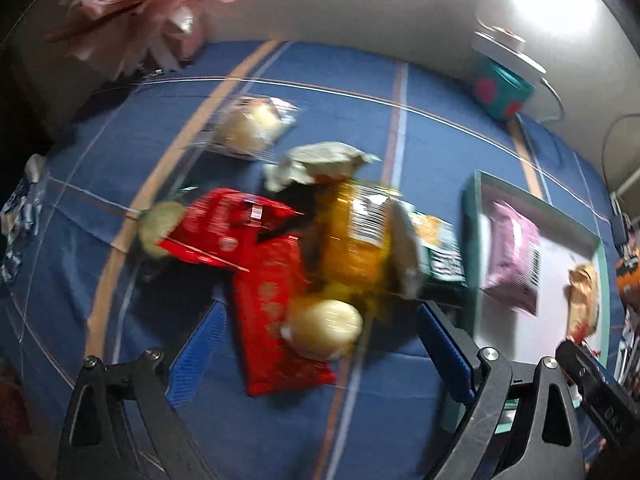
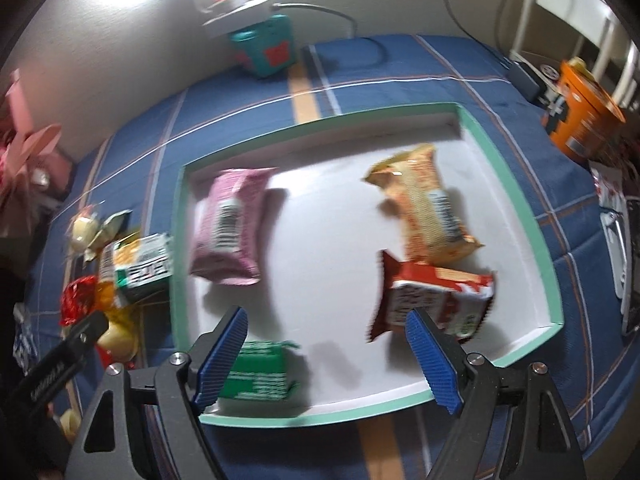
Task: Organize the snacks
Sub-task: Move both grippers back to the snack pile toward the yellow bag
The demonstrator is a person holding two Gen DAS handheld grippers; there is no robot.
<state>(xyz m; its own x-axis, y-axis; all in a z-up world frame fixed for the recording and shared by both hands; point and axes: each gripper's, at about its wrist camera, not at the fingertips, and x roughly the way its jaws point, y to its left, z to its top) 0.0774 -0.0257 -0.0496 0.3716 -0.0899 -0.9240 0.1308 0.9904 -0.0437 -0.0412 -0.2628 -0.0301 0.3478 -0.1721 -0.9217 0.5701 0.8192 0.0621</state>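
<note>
My left gripper [image 1: 320, 344] is open above a pile of snacks on the blue cloth: a red packet [image 1: 276, 320], a round pale bun [image 1: 326, 330] between its fingers, a yellow packet [image 1: 352, 240] and a second red packet [image 1: 224, 228]. My right gripper [image 2: 326, 344] is open and empty over the white tray with a teal rim [image 2: 516, 196]. The tray holds a pink packet [image 2: 228, 224], an orange packet [image 2: 428, 208], a red-and-white packet [image 2: 432, 300] and a green packet [image 2: 260, 372] by the left finger. The view is motion-blurred.
A wrapped bun [image 1: 252, 128] lies farther back on the cloth. A teal box with a white lid [image 2: 260, 40] and a cable stand by the wall. An orange cup [image 2: 580, 120] is at the far right. Pink flowers [image 1: 140, 8] are at the back left.
</note>
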